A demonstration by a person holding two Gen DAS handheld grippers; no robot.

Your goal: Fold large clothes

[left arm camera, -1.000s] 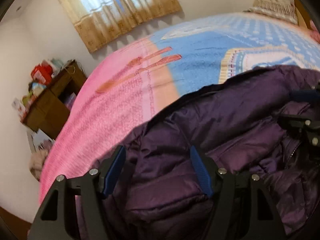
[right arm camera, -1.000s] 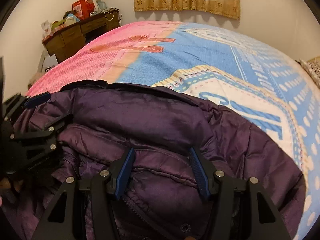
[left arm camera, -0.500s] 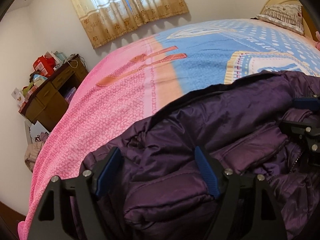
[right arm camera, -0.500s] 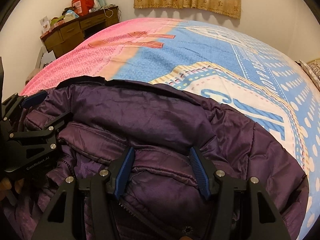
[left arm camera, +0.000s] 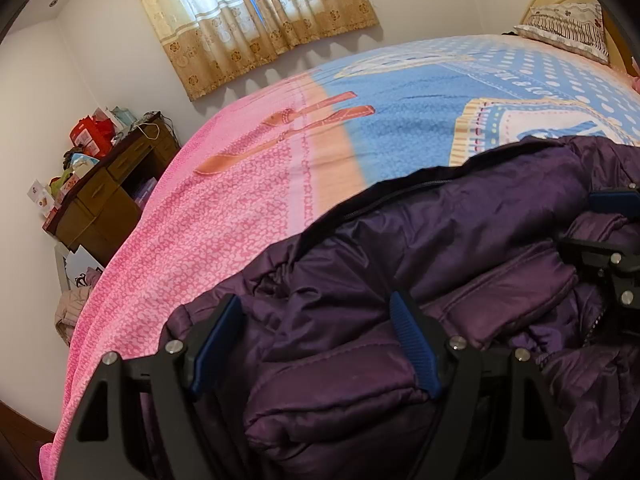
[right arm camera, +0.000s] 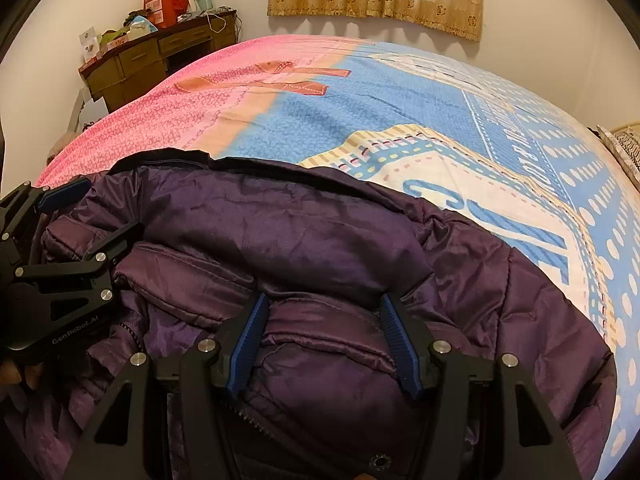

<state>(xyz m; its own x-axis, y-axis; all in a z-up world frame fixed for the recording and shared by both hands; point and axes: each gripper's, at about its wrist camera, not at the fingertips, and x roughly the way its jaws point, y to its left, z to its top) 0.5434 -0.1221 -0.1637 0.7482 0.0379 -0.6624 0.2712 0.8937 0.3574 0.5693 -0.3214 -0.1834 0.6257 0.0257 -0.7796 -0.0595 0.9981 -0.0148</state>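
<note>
Far left, against the wall: dark wooden worktop (left arm camera: 108, 196) with drawers, piled with boxes and a red package (left arm camera: 90, 136). Above and slightly right, patterned beige curtain (left arm camera: 248, 20) over a bright window. Spread across the middle, a bed cover (left arm camera: 240, 216), pink on the left side, blue with dots and a pale panel toward the right.

Lying on the near part of the bed, bunched and partly folded over itself: purple padded jacket (left arm camera: 460, 232), dark lining edge and zipper line along its far border, shiny outer fabric creased into thick rolls.

Low over the jacket's left portion, left gripper (left arm camera: 314, 304), jaws spread wide, a puffy fold sitting between the blue pads, left pad just beside the fabric rather than pressed into it, so no visible squeeze. At its handle in the right wrist view, part of a hand (right arm camera: 16, 372), mostly cut off by the frame.

Further right, just beside the left one, right gripper (right arm camera: 324, 300), angled down, jaws about half spread and pinching a quilted roll of the jacket, fabric bulging between both pads. Below that roll, an open zipper track (right arm camera: 248, 412).

Far right, at the head of the bed: patterned pillow (left arm camera: 568, 28)
</note>
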